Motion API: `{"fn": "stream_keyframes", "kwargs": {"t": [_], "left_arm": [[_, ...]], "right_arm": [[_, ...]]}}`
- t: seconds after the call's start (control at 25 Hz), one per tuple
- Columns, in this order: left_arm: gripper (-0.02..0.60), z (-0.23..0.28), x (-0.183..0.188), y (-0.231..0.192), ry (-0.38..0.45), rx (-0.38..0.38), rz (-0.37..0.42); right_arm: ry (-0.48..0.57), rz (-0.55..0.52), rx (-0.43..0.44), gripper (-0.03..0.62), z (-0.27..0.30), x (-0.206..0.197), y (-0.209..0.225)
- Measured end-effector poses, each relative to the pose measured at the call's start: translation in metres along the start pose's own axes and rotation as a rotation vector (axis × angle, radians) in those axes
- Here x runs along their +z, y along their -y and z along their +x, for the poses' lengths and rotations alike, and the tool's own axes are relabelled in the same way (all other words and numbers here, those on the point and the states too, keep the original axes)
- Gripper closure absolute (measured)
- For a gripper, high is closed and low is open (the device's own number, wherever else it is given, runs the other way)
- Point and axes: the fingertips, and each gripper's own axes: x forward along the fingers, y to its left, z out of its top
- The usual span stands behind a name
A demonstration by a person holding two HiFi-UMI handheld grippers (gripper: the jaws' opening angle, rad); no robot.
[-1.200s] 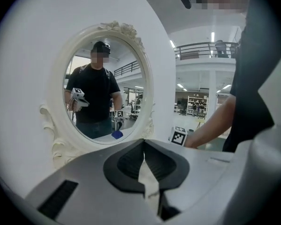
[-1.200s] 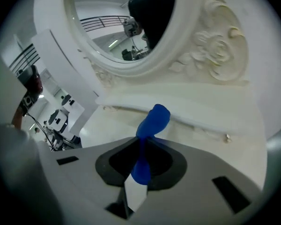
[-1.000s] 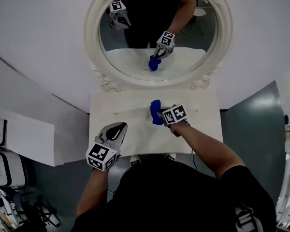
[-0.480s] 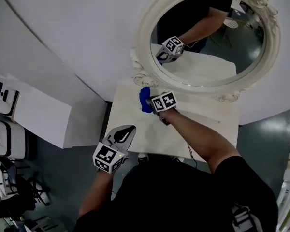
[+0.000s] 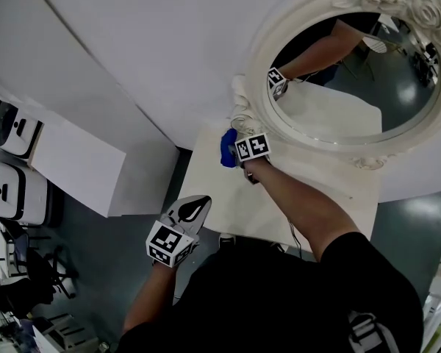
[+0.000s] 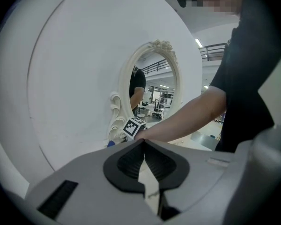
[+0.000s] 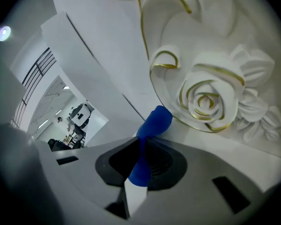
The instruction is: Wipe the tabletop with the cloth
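The blue cloth (image 5: 226, 148) lies bunched at the far left corner of the white tabletop (image 5: 279, 197), beside the base of the mirror frame. My right gripper (image 5: 236, 151) is shut on it. In the right gripper view the cloth (image 7: 152, 125) sticks out past the closed jaws of that gripper (image 7: 143, 149), close to a carved rose (image 7: 208, 100). My left gripper (image 5: 193, 207) hovers by the table's front left corner, shut and empty. In the left gripper view its jaws (image 6: 143, 148) meet with nothing between them, and the right gripper's marker cube (image 6: 133, 127) shows beyond.
An oval mirror (image 5: 345, 87) in an ornate white frame stands at the table's back and reflects my arm. A white box-shaped unit (image 5: 73, 168) and stacked equipment (image 5: 4, 190) stand on the dark floor to the left.
My right gripper has dragged the cloth leftward from the table's middle to its far left corner by the mirror frame. The head view has swung left. The left gripper stays shut near the front edge.
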Motion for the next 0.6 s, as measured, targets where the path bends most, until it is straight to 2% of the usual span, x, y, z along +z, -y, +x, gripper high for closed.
{"fn": "stream_keyframes", "kwargs": {"t": [0.28,0.6], "left_arm": [[0.569,-0.009,-0.014,-0.013,-0.015,0.015,-0.006],[0.569,0.017,0.0,0.007,-0.006,-0.052,0.007]], "right_arm": [[-0.029,0.051,-0.08,0.559,0.002,-0.017,0.03],[-0.037,0.09,-0.162,0.559,-0.035,-0.051,0.074]]}}
